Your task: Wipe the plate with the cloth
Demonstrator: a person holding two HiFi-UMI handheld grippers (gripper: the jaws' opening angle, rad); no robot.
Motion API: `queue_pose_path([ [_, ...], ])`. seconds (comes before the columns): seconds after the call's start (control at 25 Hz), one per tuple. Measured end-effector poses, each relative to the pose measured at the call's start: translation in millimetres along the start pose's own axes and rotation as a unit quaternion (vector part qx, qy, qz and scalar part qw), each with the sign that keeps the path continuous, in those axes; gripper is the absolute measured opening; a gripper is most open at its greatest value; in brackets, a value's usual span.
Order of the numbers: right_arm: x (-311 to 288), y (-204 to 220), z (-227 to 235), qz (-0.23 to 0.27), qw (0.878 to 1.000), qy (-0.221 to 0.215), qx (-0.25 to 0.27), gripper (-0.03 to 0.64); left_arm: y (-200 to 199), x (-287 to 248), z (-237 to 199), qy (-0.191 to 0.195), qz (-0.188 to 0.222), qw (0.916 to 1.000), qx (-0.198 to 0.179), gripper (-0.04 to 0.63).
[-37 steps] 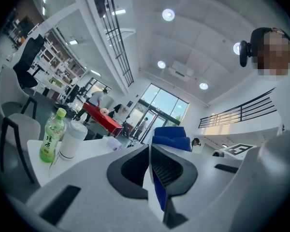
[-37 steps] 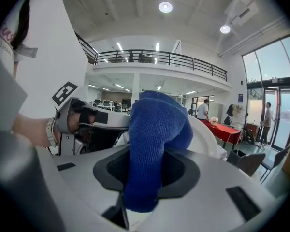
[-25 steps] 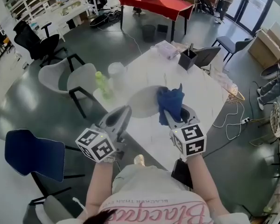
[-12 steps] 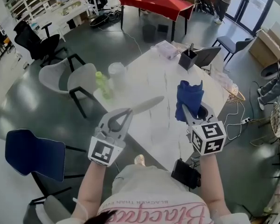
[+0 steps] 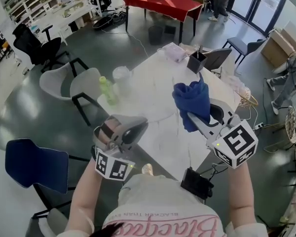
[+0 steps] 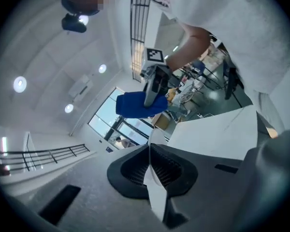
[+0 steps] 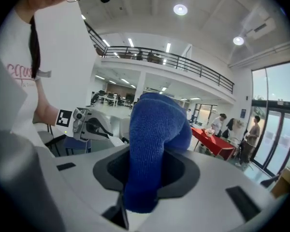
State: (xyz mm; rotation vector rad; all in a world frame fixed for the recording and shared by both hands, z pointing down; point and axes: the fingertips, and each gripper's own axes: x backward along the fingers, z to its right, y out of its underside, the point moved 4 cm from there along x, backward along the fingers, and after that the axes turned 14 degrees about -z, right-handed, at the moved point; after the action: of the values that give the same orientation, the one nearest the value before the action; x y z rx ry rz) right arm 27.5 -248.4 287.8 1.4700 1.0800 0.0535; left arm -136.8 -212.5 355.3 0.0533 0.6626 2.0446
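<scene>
My left gripper (image 5: 137, 127) is shut on the rim of the white plate (image 6: 152, 180), which shows edge-on between its jaws in the left gripper view. It hangs above the near left corner of the white table (image 5: 153, 83). In the head view the plate is hard to tell from the table. The blue cloth (image 5: 192, 102) is bunched up and clamped in my right gripper (image 5: 193, 115), which is raised above the table to the right of the left gripper. The cloth (image 7: 154, 144) hangs over the jaws and hides the fingertips. The two grippers are apart, and the cloth does not touch the plate.
A green bottle (image 5: 106, 88) and a clear tub (image 5: 122, 75) stand at the table's left edge, with a black pen holder (image 5: 197, 62) at the far end. Grey chairs (image 5: 71, 83) and a blue chair (image 5: 32, 162) stand on the left, and a red-covered table (image 5: 163, 4) stands beyond.
The left gripper lifted the plate off the table and rolled it over. The right gripper rose with the cloth from the plate's surface and drew off to the right.
</scene>
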Motion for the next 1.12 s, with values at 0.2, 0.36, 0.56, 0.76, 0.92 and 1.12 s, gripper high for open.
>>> queue_pose_path([
  [0.2, -15.0, -15.5, -33.7, -0.012, 0.992, -0.090, 0.085, 0.118, -17.7, 1.0, 14.9, 0.010, 0.019, 0.9934, -0.113, 0.014],
  [0.36, -27.1, -17.4, -61.5, -0.027, 0.981, -0.150, 0.120, 0.118, -27.7, 5.3, 21.2, 0.019, 0.036, 0.9861, -0.161, 0.014],
  [0.56, -38.1, -1.4, -61.8, -0.071, 0.975, -0.155, 0.140, 0.118, -31.9, 10.6, 27.2, 0.022, 0.040, 0.9771, -0.208, 0.014],
  [0.76, -52.5, 17.0, -44.3, -0.099, 0.978, -0.139, 0.122, 0.118, -29.3, 15.4, 26.2, 0.016, 0.039, 0.9768, -0.210, 0.014],
  [0.92, -70.0, 33.3, -29.2, -0.129, 0.979, -0.113, 0.114, 0.118, -28.5, 17.2, 22.6, 0.012, 0.038, 0.9761, -0.214, 0.014],
  [1.12, -102.1, 62.0, -12.5, -0.168, 0.977, -0.102, 0.082, 0.118, -27.8, 17.9, 21.8, 0.014, 0.040, 0.9754, -0.216, 0.014],
])
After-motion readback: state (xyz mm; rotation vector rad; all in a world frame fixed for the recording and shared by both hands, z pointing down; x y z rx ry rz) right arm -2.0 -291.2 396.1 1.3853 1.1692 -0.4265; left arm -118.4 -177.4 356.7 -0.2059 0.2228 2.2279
